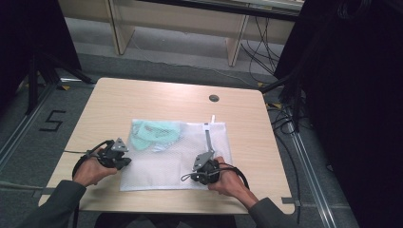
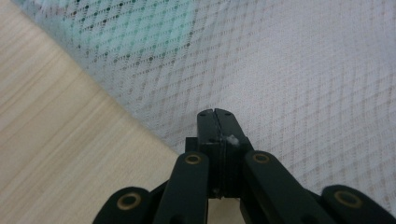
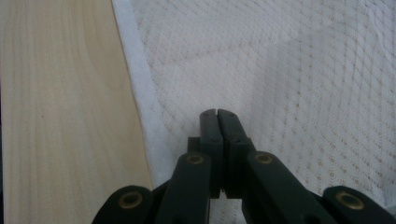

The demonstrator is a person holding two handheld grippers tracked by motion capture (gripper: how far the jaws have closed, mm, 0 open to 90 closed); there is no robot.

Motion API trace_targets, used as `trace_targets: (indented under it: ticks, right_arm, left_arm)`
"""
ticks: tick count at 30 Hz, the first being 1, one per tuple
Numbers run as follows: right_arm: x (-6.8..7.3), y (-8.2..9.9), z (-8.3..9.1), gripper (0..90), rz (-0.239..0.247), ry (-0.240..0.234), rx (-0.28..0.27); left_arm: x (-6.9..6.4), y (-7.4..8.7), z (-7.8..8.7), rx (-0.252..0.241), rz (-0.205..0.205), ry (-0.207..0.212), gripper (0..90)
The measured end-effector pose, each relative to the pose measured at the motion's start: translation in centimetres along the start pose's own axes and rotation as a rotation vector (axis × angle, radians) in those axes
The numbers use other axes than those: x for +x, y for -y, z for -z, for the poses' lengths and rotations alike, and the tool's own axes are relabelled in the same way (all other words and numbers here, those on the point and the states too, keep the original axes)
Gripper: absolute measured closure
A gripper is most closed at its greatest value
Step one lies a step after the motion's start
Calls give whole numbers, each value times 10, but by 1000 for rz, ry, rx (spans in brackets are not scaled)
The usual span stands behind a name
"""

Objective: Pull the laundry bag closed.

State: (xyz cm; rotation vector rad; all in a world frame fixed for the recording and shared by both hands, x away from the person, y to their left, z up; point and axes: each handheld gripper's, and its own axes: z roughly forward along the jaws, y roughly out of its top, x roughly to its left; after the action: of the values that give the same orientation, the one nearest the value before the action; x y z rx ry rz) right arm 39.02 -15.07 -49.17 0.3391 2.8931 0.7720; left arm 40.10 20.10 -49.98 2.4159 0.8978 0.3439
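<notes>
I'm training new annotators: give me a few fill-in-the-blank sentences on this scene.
1. The white mesh bag lies on the ____.
2. The cloth inside the bag is ____ in colour.
3. The left gripper has its jaws ____.
4. The right gripper is over the ____.

Missing words: table; green; shut; bag

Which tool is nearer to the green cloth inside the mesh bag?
The left tool is nearer, just below-left of the green cloth. The right tool sits farther off, at the mesh bag's lower right.
</notes>
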Motion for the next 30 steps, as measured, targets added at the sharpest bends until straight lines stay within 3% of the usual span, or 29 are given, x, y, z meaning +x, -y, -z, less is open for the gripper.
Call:
trace_targets:
  ticks: [1, 3, 5, 6, 7, 8, 9, 10, 11, 12, 14, 16, 17, 22, 23, 25, 26, 27, 28, 29, 30]
  right_arm:
    - [0, -1, -1, 900, 4, 5, -3]
    - [1, -3, -2, 900, 3, 5, -7]
    - [1, -4, -3, 900, 8, 0, -4]
    - [2, -5, -3, 900, 9, -7, -3]
    - [2, -6, -4, 900, 11, -3, -7]
    - [2, -7, -5, 900, 12, -7, -6]
    - [3, -9, -6, 900, 1, -16, -7]
    - [4, -11, -7, 900, 5, -20, -3]
    - [4, -12, -8, 900, 23, -14, -11]
    - [5, -14, -9, 900, 15, -21, -8]
    - [6, -17, -10, 900, 37, -18, -4]
    - [6, -18, -11, 900, 40, -18, -3]
    - [6, -18, -11, 900, 38, -14, -8]
    - [5, -17, -11, 900, 17, -36, -10]
    - [4, -17, -11, 900, 27, -31, -13]
    - [4, -16, -10, 899, 21, -35, -19]
    - [3, -16, -9, 899, 6, -36, -28]
    - [1, -16, -6, 899, -5, -37, -48]
    - [0, -15, -3, 899, -30, -35, -62]
    - [-2, -15, 1, 898, -25, -26, -75]
    - [-5, -14, 4, 897, -27, -21, -84]
  left_arm:
    - [1, 1, 2, 13, -21, -3, 894]
    - [2, 3, 1, -12, 10, -1, 894]
    - [5, 4, 4, 15, 7, 16, 894]
    - [6, 6, 4, 1, 1, 1, 894]
    - [5, 7, 4, -6, 21, -2, 894]
    - [8, 7, 7, 16, -9, -12, 894]
    - [7, 9, 5, 0, 25, -14, 894]
    - [10, 9, 8, 23, -8, -19, 894]
    - [10, 10, 7, 19, 12, -18, 894]
    - [11, 10, 9, 28, -9, -28, 894]
    - [10, 11, 7, 7, 29, -40, 894]
    - [9, 11, 8, 16, 15, -38, 894]
    - [11, 10, 10, 44, -18, -32, 894]
    - [7, 10, 7, 18, 12, -50, 894]
    - [9, 9, 9, 40, -20, -47, 894]
    - [9, 9, 9, 36, -6, -39, 894]
    - [8, 10, 7, 18, 15, -40, 892]
    - [10, 9, 9, 37, -5, -34, 884]
    - [9, 9, 9, 27, 4, -33, 880]
    - [8, 9, 9, 11, 19, -38, 879]
    - [9, 7, 12, 23, -7, -31, 879]
